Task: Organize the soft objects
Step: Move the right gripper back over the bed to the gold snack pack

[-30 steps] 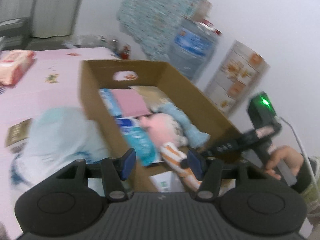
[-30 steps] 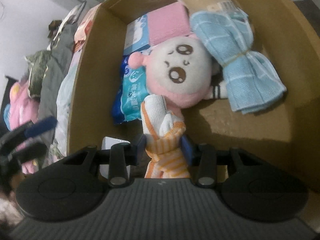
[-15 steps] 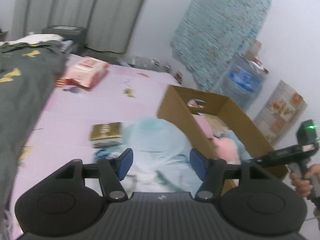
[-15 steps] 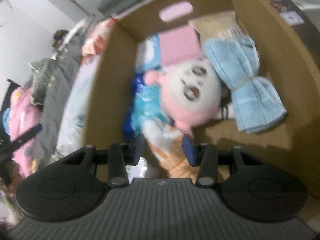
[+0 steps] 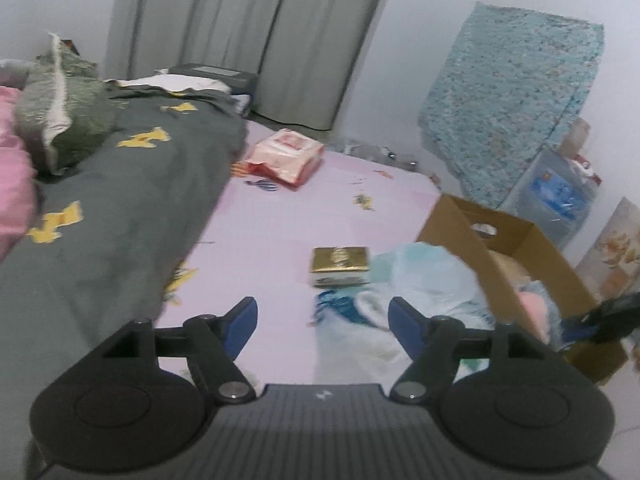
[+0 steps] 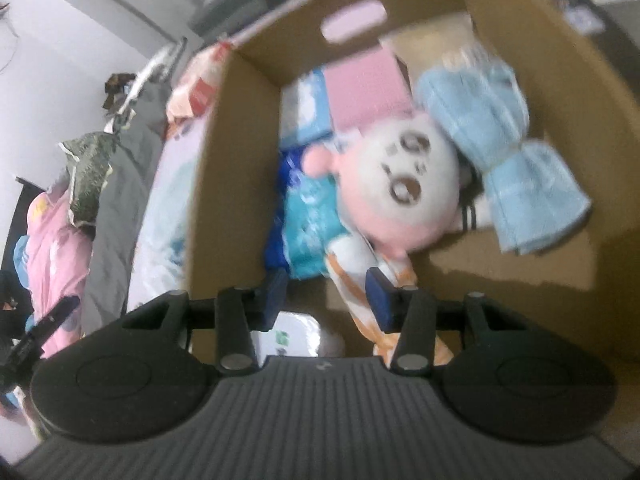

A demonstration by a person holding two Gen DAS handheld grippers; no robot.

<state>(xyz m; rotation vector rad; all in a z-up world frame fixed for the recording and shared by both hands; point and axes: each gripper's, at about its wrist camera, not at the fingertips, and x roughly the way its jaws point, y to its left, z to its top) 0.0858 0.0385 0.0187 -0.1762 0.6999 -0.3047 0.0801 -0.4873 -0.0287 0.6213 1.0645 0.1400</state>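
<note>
While the left gripper [image 5: 323, 322] swings away from the cardboard box [image 5: 460, 236], its view now faces the pink bedsheet [image 5: 304, 216] instead of the box interior seen a second ago. Jaws are opening, already wide, nothing between them. Just beyond the tips, right of centre, lies a pale blue soft bundle [image 5: 416, 280] against the box's near-left wall, with a gold packet [image 5: 340, 266] touching its far-left edge. Farther off sits a red-and-white pack [image 5: 286, 156]; a grey duvet [image 5: 112, 200] fills the left. Judgement: bundle looks like the next pick.

Right wrist view: right gripper [image 6: 327, 300] hovers over the cardboard box [image 6: 224, 184], jaws opening, moderate gap. The orange-striped cloth [image 6: 360, 276] that they pinched a second ago now lies loose in the box, only its edge near the right finger; pads no longer squeeze it. Beyond: pink-and-white plush [image 6: 404, 196], blue towel [image 6: 504, 160] at right, blue tissue packs [image 6: 308, 224] at left, pink item [image 6: 366, 84] far. Cloth counts as delivered; box is filling.
</note>
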